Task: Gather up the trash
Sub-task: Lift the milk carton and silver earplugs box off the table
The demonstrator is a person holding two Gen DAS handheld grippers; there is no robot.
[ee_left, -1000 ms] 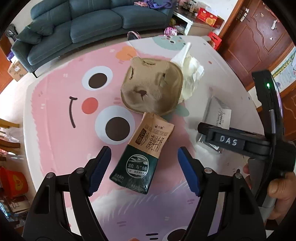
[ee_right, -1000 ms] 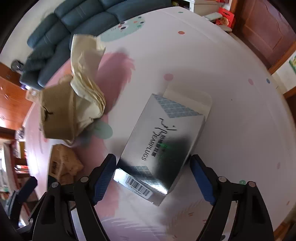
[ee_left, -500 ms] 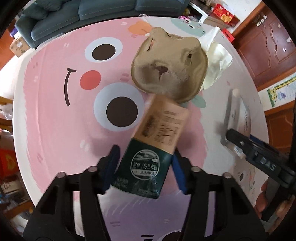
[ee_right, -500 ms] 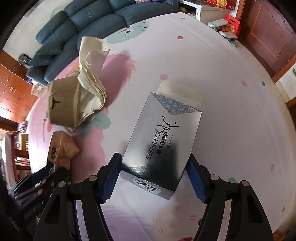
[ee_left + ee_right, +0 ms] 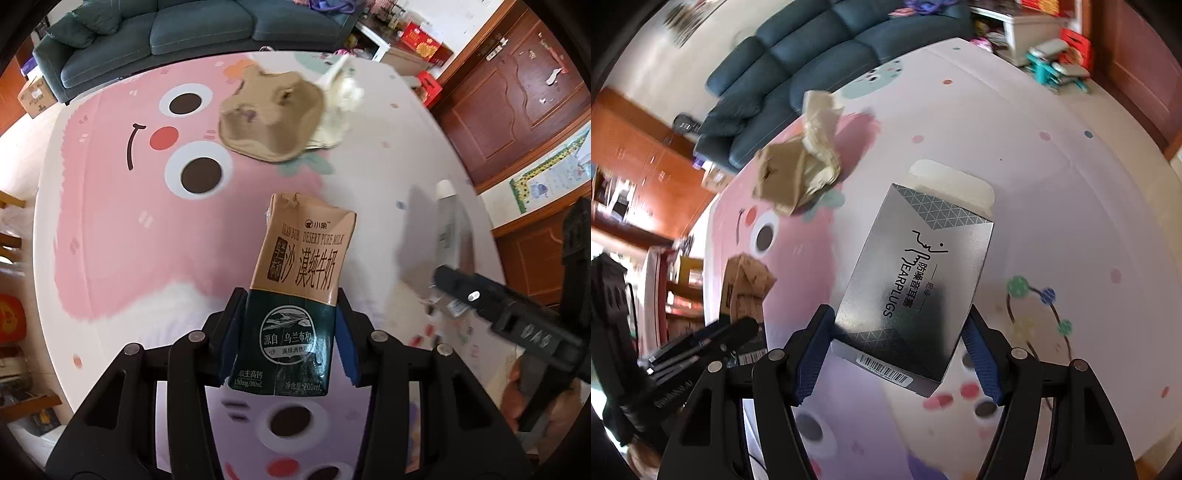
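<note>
Left gripper (image 5: pixel 286 332) clamps milk carton (image 5: pixel 301 291), right gripper (image 5: pixel 897 350) clamps earplug box (image 5: pixel 916 280)

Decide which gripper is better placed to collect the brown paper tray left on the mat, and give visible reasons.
Neither is free: the left gripper is shut on the milk carton, the right gripper on the earplug box. Once emptied, probably the left: the paper tray lies straight ahead of it.

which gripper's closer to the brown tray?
Left. The left gripper, shut on the milk carton, sits nearer the brown tray; the right gripper, clamping the earplugs box, is farther off.
</note>
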